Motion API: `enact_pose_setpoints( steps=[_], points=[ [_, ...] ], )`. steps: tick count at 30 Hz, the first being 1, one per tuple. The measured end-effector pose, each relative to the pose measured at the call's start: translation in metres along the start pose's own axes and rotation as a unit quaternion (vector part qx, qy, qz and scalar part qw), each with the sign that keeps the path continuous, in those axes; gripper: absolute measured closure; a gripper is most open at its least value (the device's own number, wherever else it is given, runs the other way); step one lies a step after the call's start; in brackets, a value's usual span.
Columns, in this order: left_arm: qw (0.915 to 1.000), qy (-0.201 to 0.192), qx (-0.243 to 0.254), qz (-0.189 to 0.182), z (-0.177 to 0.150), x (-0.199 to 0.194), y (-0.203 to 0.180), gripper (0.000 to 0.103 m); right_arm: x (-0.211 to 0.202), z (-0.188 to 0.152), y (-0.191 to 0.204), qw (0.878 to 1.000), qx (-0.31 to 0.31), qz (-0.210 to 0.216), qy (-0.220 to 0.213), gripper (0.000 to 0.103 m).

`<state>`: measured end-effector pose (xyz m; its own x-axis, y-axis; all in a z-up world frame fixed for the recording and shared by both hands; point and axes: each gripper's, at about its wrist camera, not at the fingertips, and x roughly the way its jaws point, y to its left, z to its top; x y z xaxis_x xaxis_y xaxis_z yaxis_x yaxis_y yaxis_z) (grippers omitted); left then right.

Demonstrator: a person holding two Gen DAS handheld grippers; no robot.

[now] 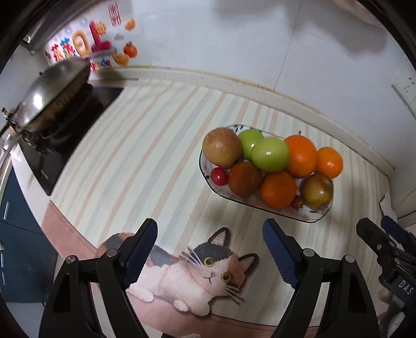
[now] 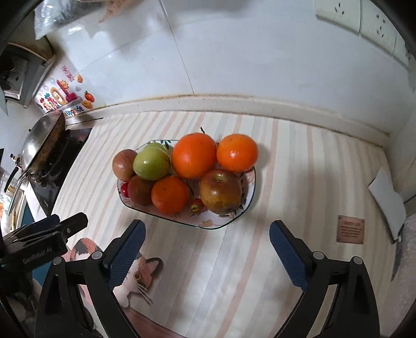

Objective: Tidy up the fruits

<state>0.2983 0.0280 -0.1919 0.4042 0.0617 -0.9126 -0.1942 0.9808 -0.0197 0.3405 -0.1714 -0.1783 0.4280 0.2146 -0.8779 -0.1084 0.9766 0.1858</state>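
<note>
A patterned white plate [image 1: 309, 217] [image 2: 208, 223] on the striped mat holds piled fruit: oranges [image 1: 277, 189] [image 2: 194, 155], green apples [image 1: 270, 154] [image 2: 151, 163], reddish apples [image 1: 221, 147] [image 2: 221, 191], a brown fruit [image 1: 244, 178], a small red tomato [image 1: 219, 176] and a strawberry [image 2: 196, 206]. My left gripper [image 1: 210, 256] is open and empty, near and left of the plate. My right gripper [image 2: 206, 256] is open and empty, just in front of the plate. Each gripper shows at the edge of the other's view.
A striped mat with a cat picture [image 1: 205, 273] covers the counter. A steel wok [image 1: 49, 104] [image 2: 41, 145] sits on a black stove at the left. A tiled wall with sockets [image 2: 338, 13] runs behind. A white cloth [image 2: 387, 200] lies at the right.
</note>
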Motion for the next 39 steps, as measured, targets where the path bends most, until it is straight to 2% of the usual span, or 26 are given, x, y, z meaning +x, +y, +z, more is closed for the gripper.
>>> enact_pose_setpoints(
  steps=[9, 21, 30, 39],
  points=[
    [0.9977, -0.067, 0.012, 0.001, -0.017, -0.071, 0.001, 0.020, -0.076, -0.014, 0.016, 0.998, -0.008, -0.003, -0.058, 0.003],
    [0.9901, -0.134, 0.039, -0.017, -0.068, -0.174, 0.013, 0.020, -0.201, -0.077, 0.043, 0.994, -0.003, -0.013, -0.112, 0.002],
    [0.9839, -0.170, 0.048, -0.030, -0.112, -0.233, 0.012, 0.020, -0.287, -0.123, 0.053, 0.986, -0.011, -0.027, -0.161, 0.001],
    [0.9822, -0.179, 0.051, -0.024, -0.139, -0.263, 0.010, 0.020, -0.327, -0.147, 0.050, 0.983, -0.020, -0.019, -0.181, 0.001]
  ],
)
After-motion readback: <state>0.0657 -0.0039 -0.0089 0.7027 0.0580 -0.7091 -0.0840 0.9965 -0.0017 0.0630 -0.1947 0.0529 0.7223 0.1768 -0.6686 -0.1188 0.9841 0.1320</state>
